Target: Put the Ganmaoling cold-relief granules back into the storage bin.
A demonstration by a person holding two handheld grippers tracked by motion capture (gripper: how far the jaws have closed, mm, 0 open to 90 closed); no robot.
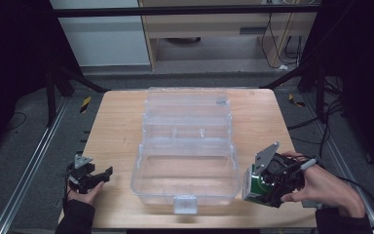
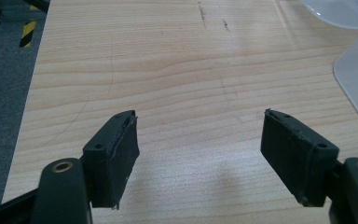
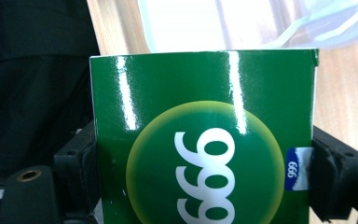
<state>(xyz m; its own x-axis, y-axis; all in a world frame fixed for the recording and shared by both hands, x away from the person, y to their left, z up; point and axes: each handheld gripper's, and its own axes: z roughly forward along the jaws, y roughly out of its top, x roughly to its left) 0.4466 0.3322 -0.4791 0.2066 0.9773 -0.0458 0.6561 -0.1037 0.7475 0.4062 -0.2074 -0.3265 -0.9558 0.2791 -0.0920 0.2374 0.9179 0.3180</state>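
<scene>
A person held a two-jaw gripper in each hand at a light wooden table (image 1: 112, 122). The right gripper (image 1: 268, 183), near the table's front right corner, was clamped on a small glossy green box (image 1: 251, 185). In the right gripper view the green box (image 3: 205, 140) sat squarely between the two black jaws, one pressed against each side; its face showed a yellow-green circle with white digits and a small blue label at one edge. The right hand (image 1: 321, 187) wrapped the gripper from behind.

The left gripper (image 1: 90, 176) rested at the table's front left edge, held by the left hand (image 1: 80, 192). In the left gripper view its jaws stood wide apart with nothing between them, bare wood grain beneath.

A clear plastic storage case (image 1: 187, 146) lay open in the middle of the table, between the two grippers, its lid tilted back and a latch at its near edge. The green box was just beside the case's front right corner.

Beyond the table were a grey floor (image 1: 19, 146), black frame legs, a pale cabinet and trailing cables.
</scene>
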